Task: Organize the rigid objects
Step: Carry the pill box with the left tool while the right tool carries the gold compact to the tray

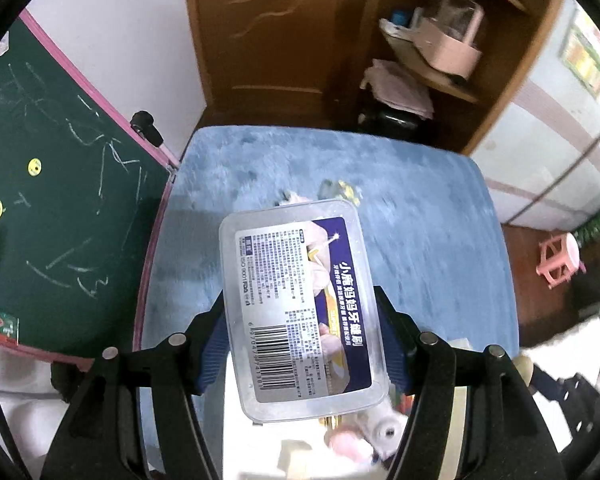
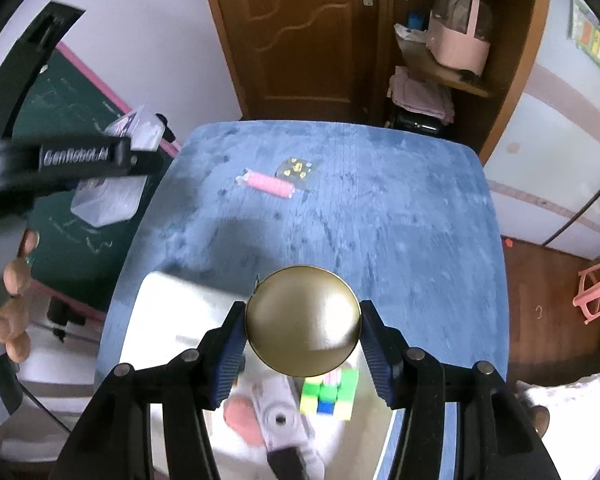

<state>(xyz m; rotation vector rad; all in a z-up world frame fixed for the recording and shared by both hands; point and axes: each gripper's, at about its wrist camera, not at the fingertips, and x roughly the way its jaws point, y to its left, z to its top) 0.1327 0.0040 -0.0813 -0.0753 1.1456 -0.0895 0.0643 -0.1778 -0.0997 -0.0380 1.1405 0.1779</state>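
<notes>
Left gripper [image 1: 304,344] clamped on clear box [image 1: 300,308]; right gripper [image 2: 302,340] clamped on brass disc [image 2: 302,320].

Both items are held above the blue table [image 2: 400,240], over a white bin [image 2: 160,320] with a colour cube [image 2: 330,394] inside. Box is judged light, stiff, slick-walled; long sides are gripped, which suits it. Disc is judged heavier, smooth, prone to slip; rim is held across its width. Farther off, a pink roll [image 2: 268,185] and a packet [image 2: 298,169] are seen on the cloth.
</notes>
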